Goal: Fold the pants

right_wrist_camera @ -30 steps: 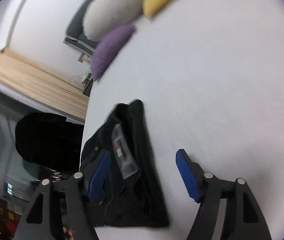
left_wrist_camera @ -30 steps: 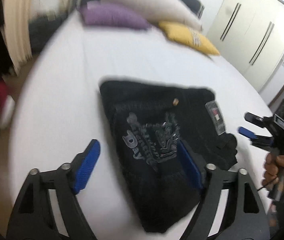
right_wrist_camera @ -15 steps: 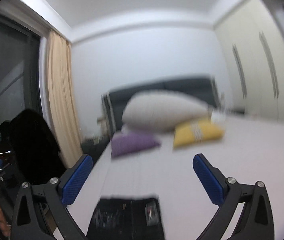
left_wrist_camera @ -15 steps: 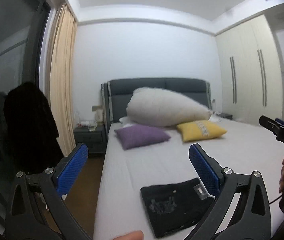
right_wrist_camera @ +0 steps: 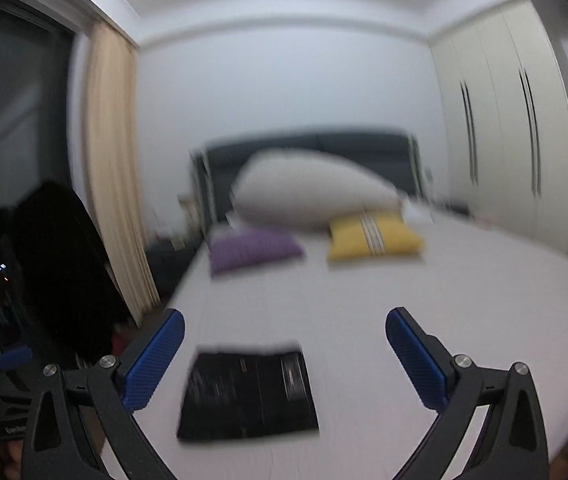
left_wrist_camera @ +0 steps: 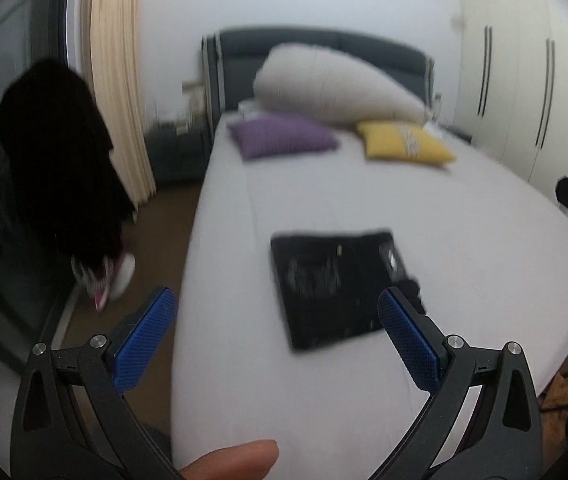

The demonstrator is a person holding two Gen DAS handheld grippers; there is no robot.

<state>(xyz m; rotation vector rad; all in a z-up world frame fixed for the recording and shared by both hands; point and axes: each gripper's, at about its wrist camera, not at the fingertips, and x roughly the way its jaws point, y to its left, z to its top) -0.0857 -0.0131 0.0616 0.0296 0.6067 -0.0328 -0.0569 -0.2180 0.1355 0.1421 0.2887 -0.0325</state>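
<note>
So we're looking at the pants (left_wrist_camera: 337, 284) lying folded into a dark, flat rectangle on the white bed (left_wrist_camera: 463, 240), sitting near the foot end and toward the left edge of the mattress. From the left wrist view they're at about 12 o'clock just past the claw tips; from the right wrist view they're showing up low, around 6 o'clock, between the two blue pads.

We're holding the left claw (left_wrist_camera: 276, 338) spread wide with nothing in it, hovering above the bed and clear of the pants. The right claw (right_wrist_camera: 284, 354) is gaping wide too, gripping nothing and hanging back from the fabric. Both shots are coming out kinda blurry, so we can't make out the print on the pants.

Up at the headboard end, we're seeing a purple pillow (left_wrist_camera: 284, 136) at about 11 o'clock, a yellow pillow (left_wrist_camera: 405, 144) at 1 o'clock, and a big white pillow (left_wrist_camera: 335, 84) lying behind both. A beige curtain (left_wrist_camera: 118, 80) is hanging at 10 o'clock, and a white wardrobe (left_wrist_camera: 523, 80) is standing off at 2 o'clock.
</note>
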